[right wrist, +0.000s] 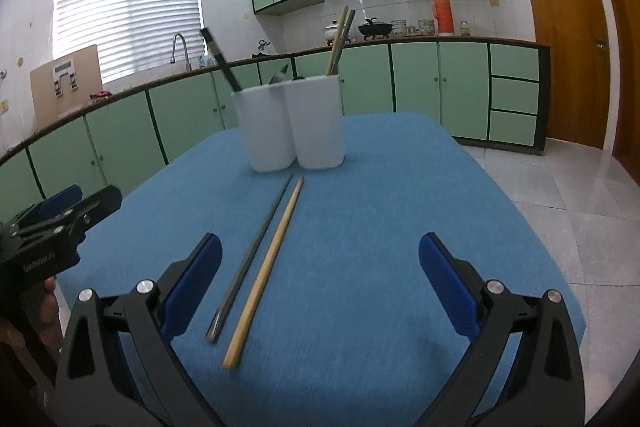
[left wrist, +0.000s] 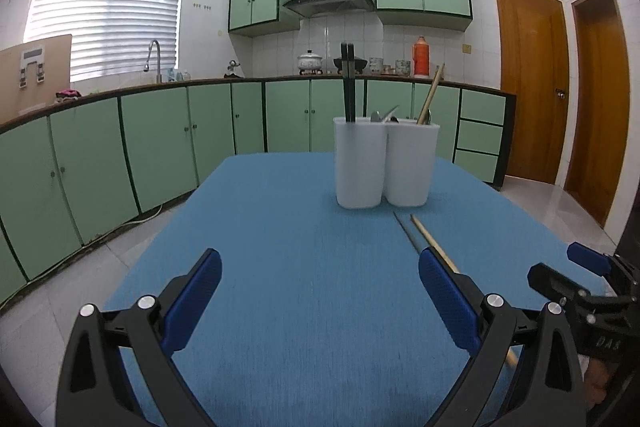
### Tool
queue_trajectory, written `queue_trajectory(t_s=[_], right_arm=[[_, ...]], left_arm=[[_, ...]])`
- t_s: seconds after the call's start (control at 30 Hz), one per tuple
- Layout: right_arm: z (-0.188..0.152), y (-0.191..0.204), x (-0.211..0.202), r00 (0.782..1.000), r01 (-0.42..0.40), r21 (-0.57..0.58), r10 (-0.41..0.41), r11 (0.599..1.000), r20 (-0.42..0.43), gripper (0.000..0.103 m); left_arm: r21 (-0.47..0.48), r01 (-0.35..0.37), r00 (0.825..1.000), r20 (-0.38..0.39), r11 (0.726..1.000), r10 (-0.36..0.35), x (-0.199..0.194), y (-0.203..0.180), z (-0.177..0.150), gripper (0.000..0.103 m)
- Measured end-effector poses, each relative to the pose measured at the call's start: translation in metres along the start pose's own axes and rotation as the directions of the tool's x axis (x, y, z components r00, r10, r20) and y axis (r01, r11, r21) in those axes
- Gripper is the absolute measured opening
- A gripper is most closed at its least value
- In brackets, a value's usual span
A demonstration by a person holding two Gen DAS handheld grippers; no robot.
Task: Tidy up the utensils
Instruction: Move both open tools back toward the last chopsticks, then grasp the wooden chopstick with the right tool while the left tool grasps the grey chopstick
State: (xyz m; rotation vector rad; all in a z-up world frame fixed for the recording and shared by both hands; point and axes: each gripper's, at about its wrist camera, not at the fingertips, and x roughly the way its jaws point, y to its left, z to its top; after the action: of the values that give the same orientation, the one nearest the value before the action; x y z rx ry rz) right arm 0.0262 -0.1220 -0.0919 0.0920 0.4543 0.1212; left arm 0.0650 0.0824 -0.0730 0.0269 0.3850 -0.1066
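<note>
A white two-cup utensil holder [left wrist: 384,163] [right wrist: 294,123] stands on the blue table [left wrist: 300,267] [right wrist: 380,227], with black chopsticks [left wrist: 347,83], spoons and a wooden chopstick [left wrist: 430,95] inside. On the cloth in front of it lie a metal chopstick [right wrist: 256,251] [left wrist: 406,231] and a wooden chopstick [right wrist: 268,267] [left wrist: 430,239], side by side. My left gripper [left wrist: 320,291] is open and empty, left of them. My right gripper [right wrist: 320,287] is open and empty; the chopsticks' near ends lie just inside its left finger [right wrist: 196,279].
Green kitchen cabinets with a counter [left wrist: 200,83], sink tap [left wrist: 154,61], pots and an orange thermos [left wrist: 421,57] run behind the table. Wooden doors [left wrist: 532,79] stand at the right. The tiled floor [right wrist: 580,195] surrounds the table.
</note>
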Motion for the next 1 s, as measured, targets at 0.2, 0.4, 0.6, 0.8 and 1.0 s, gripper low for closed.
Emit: queue_trajectory(t_s=[0.2,0.4,0.6,0.8,1.0], right_arm=[[-0.021,0.011,-0.009,1.000,0.012,-0.022,-0.012,1.000,0.003,0.096],[-0.035,0.028,-0.018,0.999,0.030,-0.077,-0.029,0.997,0.021,0.088],[-0.050,0.038,-0.021,0.999,0.042,-0.105,-0.040,0.994,0.019,0.068],[-0.058,0.050,-0.024,0.999,0.045,-0.144,-0.041,0.989,0.031,0.050],[-0.062,0.056,-0.022,0.999,0.030,-0.141,-0.027,0.990,0.023,0.033]], left_arm=[[0.008,-0.004,1.000,-0.018,1.000,0.004,-0.008,-0.001,-0.017,0.097],[0.012,-0.016,1.000,-0.016,1.000,0.016,-0.016,-0.001,-0.028,0.097],[0.002,-0.024,1.000,-0.019,1.000,0.024,-0.021,0.000,-0.034,0.097],[-0.001,-0.026,0.999,-0.019,1.000,0.026,-0.027,-0.001,-0.038,0.097],[-0.001,-0.026,1.000,-0.016,1.000,0.026,-0.029,-0.001,-0.037,0.097]])
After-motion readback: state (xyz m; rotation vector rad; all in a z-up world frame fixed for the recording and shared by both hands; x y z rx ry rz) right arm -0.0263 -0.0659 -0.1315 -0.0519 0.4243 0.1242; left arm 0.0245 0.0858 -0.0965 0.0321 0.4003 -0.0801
